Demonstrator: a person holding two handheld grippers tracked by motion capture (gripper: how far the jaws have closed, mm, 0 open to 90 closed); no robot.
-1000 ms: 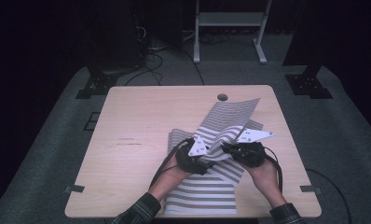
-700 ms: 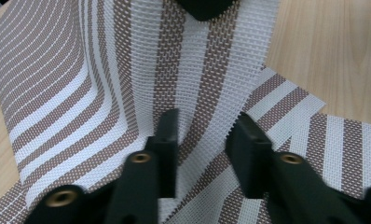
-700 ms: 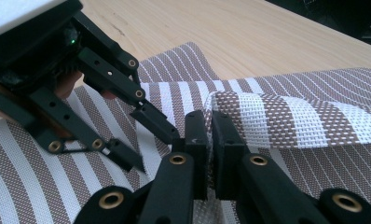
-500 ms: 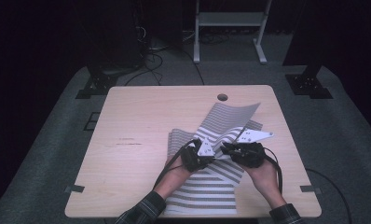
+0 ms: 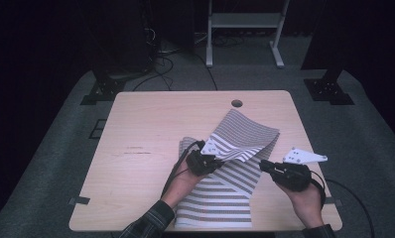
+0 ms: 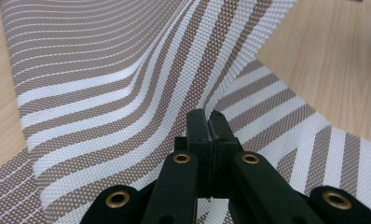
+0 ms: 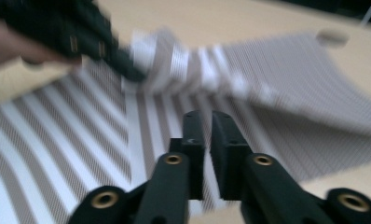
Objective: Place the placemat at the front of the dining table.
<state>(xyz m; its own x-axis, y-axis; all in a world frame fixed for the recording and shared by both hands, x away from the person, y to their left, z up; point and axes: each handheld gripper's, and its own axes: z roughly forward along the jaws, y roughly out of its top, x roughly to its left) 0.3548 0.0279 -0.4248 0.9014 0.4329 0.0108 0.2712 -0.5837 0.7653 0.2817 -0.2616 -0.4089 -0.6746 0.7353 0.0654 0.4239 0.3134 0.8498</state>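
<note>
A brown-and-white striped woven mat lies on the wooden table, with its far part folded up into a raised flap. My left gripper is shut on the flap's near edge and holds it up. My right gripper hovers at the mat's right edge, apart from the flap. Its jaws have just been closing, stand almost together and have nothing between them. The right gripper view is blurred and shows the left gripper farther off on the flap.
A round hole sits near the table's far edge. Bare wood lies left of the mat and along the far side. A white metal stand and cables are on the dark floor behind the table.
My right gripper has drawn away to the right, off the flap. The left gripper has stayed at the flap's edge, which remains lifted.
</note>
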